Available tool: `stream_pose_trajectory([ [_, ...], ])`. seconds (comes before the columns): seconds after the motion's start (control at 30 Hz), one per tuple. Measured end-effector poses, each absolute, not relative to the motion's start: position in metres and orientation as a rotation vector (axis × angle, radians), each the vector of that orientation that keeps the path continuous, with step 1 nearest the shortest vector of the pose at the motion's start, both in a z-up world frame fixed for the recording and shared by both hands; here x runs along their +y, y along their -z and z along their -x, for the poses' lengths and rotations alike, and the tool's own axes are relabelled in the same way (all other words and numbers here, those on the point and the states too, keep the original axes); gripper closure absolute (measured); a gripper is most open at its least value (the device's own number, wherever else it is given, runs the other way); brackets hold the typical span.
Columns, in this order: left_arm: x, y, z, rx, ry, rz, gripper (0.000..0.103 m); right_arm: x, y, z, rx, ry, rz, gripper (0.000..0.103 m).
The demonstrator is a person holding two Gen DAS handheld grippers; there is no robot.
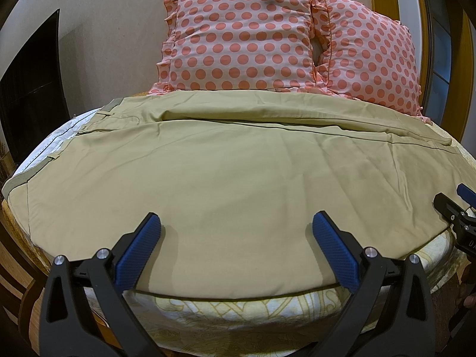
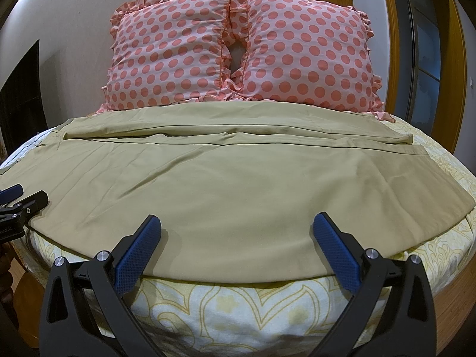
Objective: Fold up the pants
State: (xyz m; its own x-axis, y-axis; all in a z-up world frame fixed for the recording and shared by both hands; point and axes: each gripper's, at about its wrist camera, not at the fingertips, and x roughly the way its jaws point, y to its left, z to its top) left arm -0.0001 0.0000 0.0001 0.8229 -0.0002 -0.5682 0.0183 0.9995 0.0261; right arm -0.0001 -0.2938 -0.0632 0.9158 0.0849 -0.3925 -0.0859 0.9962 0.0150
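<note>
Khaki pants (image 1: 226,172) lie spread flat across the bed, waistband (image 1: 17,183) at the left, leg cuffs at the right (image 2: 416,151), one leg lying behind the other. My left gripper (image 1: 236,223) is open and empty, hovering over the near edge of the pants toward the waist end. My right gripper (image 2: 236,223) is open and empty over the near edge toward the cuff end. Each gripper shows at the side of the other's view: the right gripper in the left wrist view (image 1: 455,205), the left gripper in the right wrist view (image 2: 20,199).
Two pink polka-dot pillows (image 2: 238,50) stand against the wall behind the pants. The bed has a yellow-patterned white sheet (image 2: 238,306) with its front edge just below the grippers. A wooden door frame (image 2: 395,44) stands at the right, dark furniture (image 1: 29,89) at the left.
</note>
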Motion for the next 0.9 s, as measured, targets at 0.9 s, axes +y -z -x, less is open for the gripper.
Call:
stream_pose_trajectory([
  [0.9,-0.0011,-0.0063,-0.0012,0.608,0.023,-0.037,0.002,-0.2980,0.0668,0.0003,0.399,-0.098,0.009,0.001],
])
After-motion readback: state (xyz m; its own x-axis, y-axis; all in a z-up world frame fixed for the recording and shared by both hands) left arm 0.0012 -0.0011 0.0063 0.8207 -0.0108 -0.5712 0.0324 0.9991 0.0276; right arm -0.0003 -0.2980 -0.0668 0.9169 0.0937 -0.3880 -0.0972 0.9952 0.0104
